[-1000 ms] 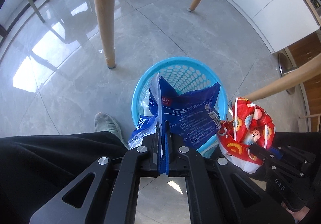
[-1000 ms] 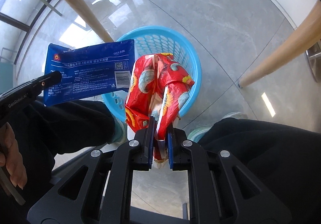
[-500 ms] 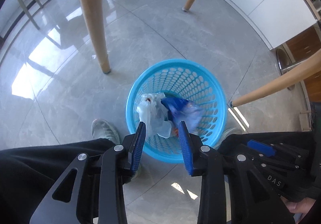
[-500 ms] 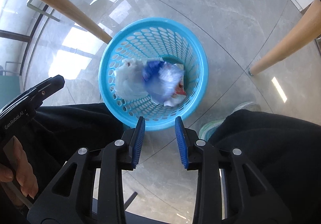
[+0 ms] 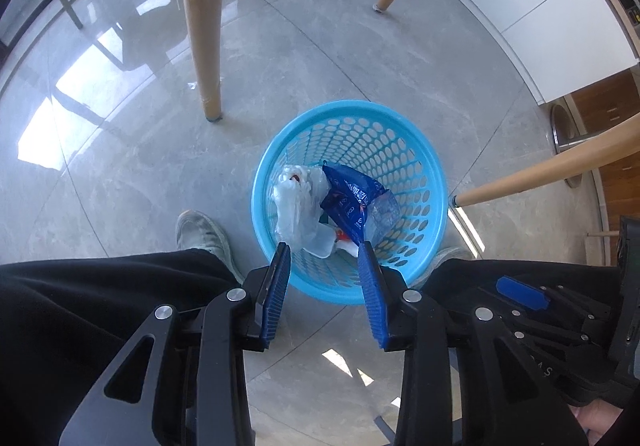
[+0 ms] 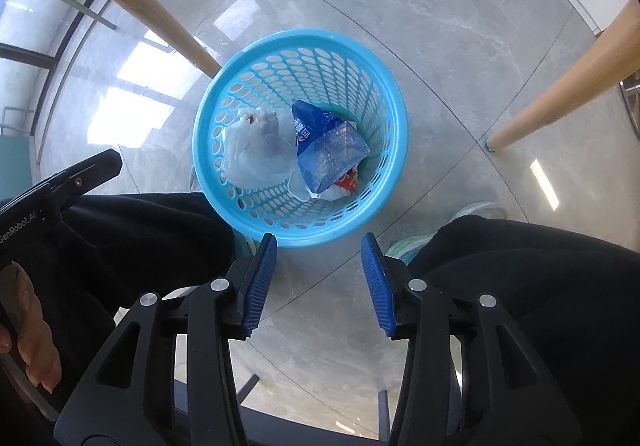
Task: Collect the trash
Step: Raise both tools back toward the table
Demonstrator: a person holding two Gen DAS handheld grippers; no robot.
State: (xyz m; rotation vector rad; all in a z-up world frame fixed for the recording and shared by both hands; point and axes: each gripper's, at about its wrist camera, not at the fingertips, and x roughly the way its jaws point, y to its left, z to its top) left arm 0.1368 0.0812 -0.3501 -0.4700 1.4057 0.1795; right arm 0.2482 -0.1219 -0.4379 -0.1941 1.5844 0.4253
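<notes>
Both wrappers are down in the basket (image 5: pixel 434 182) now. A second ago the left gripper (image 5: pixel 323 282) was pinching the blue packet (image 5: pixel 348 198) and the right gripper (image 6: pixel 319 280) the red wrapper (image 6: pixel 347 179), both held over the rim. Each pair of jaws has just been opening, and nothing sits between the blue pads of either one; they stand moderately apart, pointing down at the floor (image 5: pixel 120 174).

Seen from the left wrist, the blue packet lies crumpled near the basket's middle, leaning toward 4 o'clock, touching a white plastic bag (image 5: pixel 296 202) at its 9 o'clock. Only a sliver of the red wrapper shows, tucked under the packet at about 6 o'clock. From the right wrist the same order holds: white bag (image 6: pixel 256 150) left, blue packet (image 6: pixel 328 150) right, red peeking out beneath.

The basket stands on the grey tiles among wooden table legs (image 5: pixel 204 26), one at its 10 o'clock and another (image 5: pixel 540 178) at 3 o'clock. The person's dark trouser legs (image 5: pixel 100 298) and a shoe (image 5: pixel 204 236) flank it at 7 o'clock. Neither hand has shifted much; the basket sits in nearly the same spot in each view.
</notes>
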